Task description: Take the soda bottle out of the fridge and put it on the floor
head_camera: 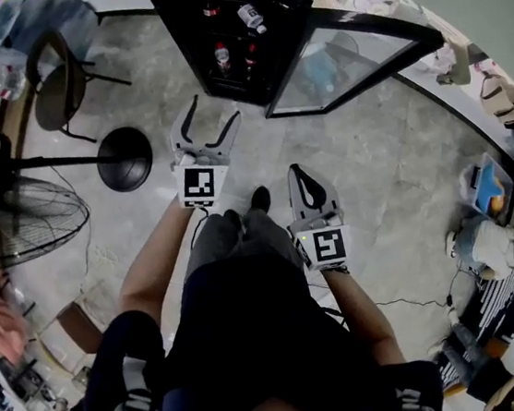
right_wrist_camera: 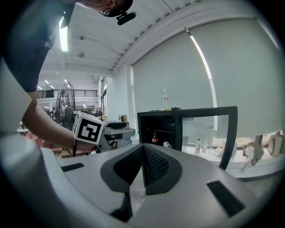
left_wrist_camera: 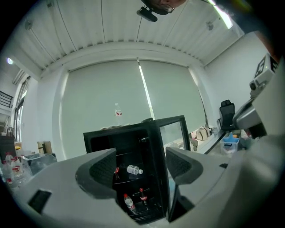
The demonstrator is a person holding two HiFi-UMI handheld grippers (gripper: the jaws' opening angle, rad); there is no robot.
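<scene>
The black fridge [head_camera: 217, 28] stands on the floor ahead of me, and its glass door [head_camera: 351, 63] is swung open to the right. Several bottles are inside. A clear bottle [left_wrist_camera: 134, 169] lies on the upper shelf, and a small dark soda bottle with a red cap [left_wrist_camera: 142, 196] stands on the lower shelf beside a clear one [left_wrist_camera: 129, 203]. My left gripper [head_camera: 209, 131] is open and empty, short of the fridge, with the shelves showing between its jaws. My right gripper [head_camera: 306, 185] is shut on nothing, lower and nearer my body. The fridge [right_wrist_camera: 160, 129] also shows in the right gripper view.
A floor fan [head_camera: 17, 220], a chair [head_camera: 56, 80] and a round black stand base [head_camera: 125, 157] crowd the left. Boxes and bags [head_camera: 492, 185] line the right wall. Bare grey floor [head_camera: 371, 149] lies between me and the fridge.
</scene>
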